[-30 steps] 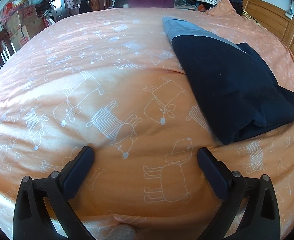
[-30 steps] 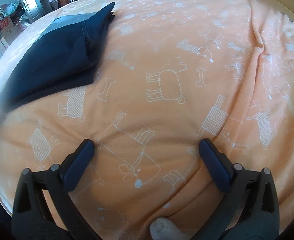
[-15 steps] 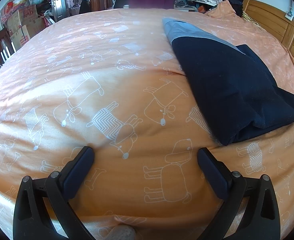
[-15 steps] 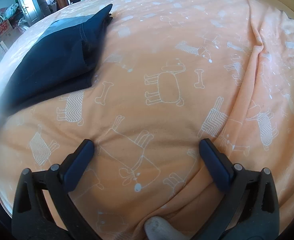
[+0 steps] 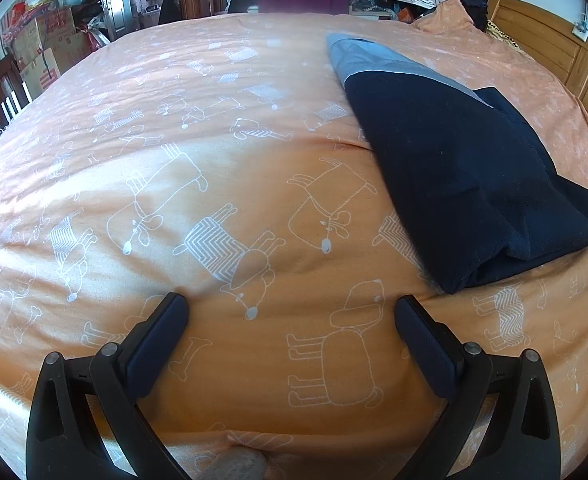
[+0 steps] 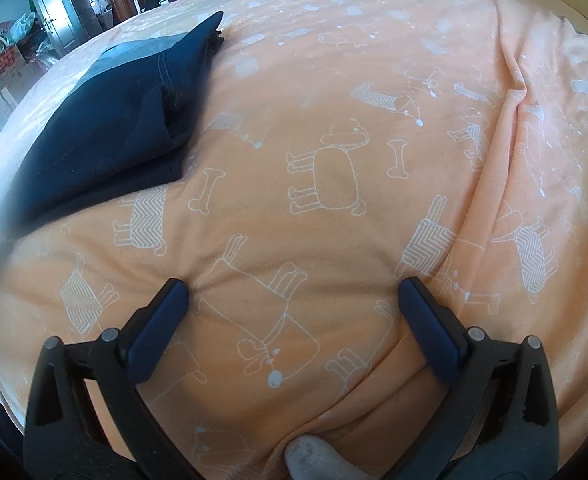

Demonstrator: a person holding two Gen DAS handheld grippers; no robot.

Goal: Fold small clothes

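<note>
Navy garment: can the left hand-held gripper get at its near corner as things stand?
Probably yes. The left hand-held gripper is open and empty, and only bare orange bedspread lies between it and the folded navy garment, ahead to its right.

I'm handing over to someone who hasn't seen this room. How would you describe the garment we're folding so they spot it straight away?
Start from the big bed, covered by an orange duvet printed with white outline dogs and bones. The folded garment lies on it, ahead and right of the open left claw. It is the only dark item on the cover: navy, with a lighter blue-grey band at its far end.
</note>
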